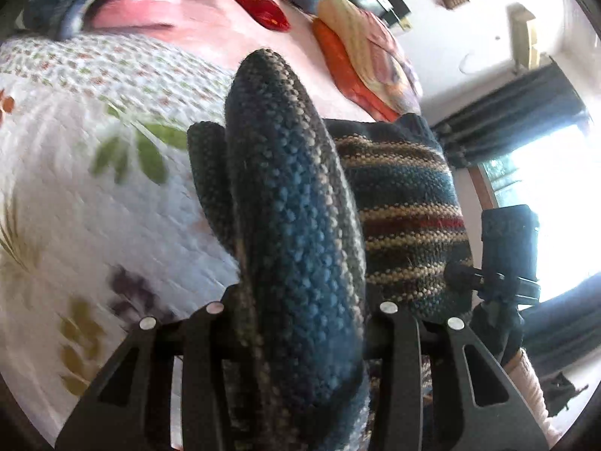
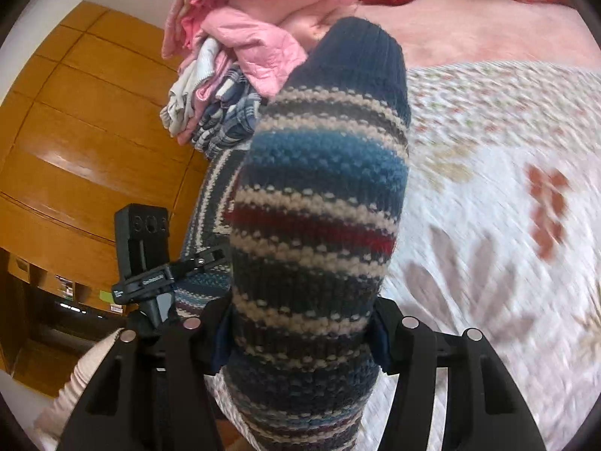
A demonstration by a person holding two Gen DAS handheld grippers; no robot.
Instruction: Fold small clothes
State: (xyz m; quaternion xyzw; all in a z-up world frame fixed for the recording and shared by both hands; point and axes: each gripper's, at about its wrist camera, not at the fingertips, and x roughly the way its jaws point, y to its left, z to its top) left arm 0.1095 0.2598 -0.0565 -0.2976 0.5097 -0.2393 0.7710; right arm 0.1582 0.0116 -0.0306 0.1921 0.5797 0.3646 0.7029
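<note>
A small knitted garment (image 1: 296, 225), striped in blue, cream, dark grey and red, is held up above the bed between both grippers. My left gripper (image 1: 300, 315) is shut on a bunched fold of it, which hides the fingertips. In the right wrist view the same striped knit (image 2: 319, 203) rises from my right gripper (image 2: 300, 323), which is shut on it, with its dark ribbed hem on top. Each view shows the other gripper's black body beside the cloth, at the right (image 1: 507, 251) and at the left (image 2: 144, 251).
Below lies a white quilted bedspread (image 1: 94, 195) with leaf and flower prints, over a pink sheet (image 2: 488, 26). A heap of pink and checked clothes (image 2: 244, 37) sits at the bed's far side. Orange-patterned pillow (image 1: 360, 60), wooden wardrobe (image 2: 75, 143), bright window (image 1: 544, 206).
</note>
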